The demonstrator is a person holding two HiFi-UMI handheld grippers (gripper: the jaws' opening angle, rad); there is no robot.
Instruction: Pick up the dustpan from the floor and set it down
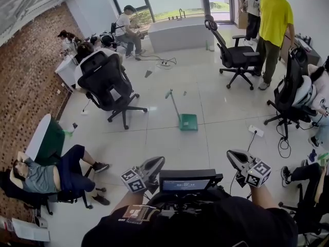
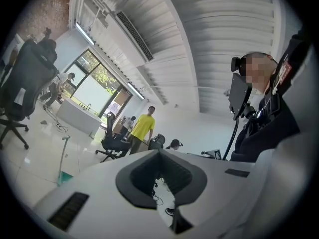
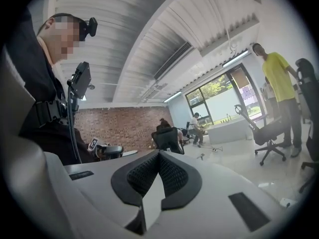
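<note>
Both of my tools are clenched on nothing: the left gripper [image 1: 156, 163] has its jaws pressed together with only air ahead of them, and the right gripper [image 1: 232, 156] looks the same in its own view, pads meeting at the tips and nothing caught between. The dustpan [image 1: 188, 121] stands on the pale floor [image 1: 169, 148] well ahead of both grippers and far below them, in the lane between the two, a little over towards the left one. Its green pan rests flat on the tiles, and its long handle [image 1: 172, 105] rises from the pan's back edge, leaning away from me and off to the left gripper's side, so the long axis runs up and away, not across my reach. In the left gripper view the dustpan [image 2: 64, 176] sits low and far off to the left of the closed jaws [image 2: 160, 151], so that gripper is aimed to the right of it and would have to swing left and tip down. The right gripper view [image 3: 159, 153] shows no dustpan that I can pick out. I judge the left hand the nearer one, and the handle leans its way. Neither gripper is close enough to touch. Either would need its jaws spread before it closes across the handle's thin shaft.
</note>
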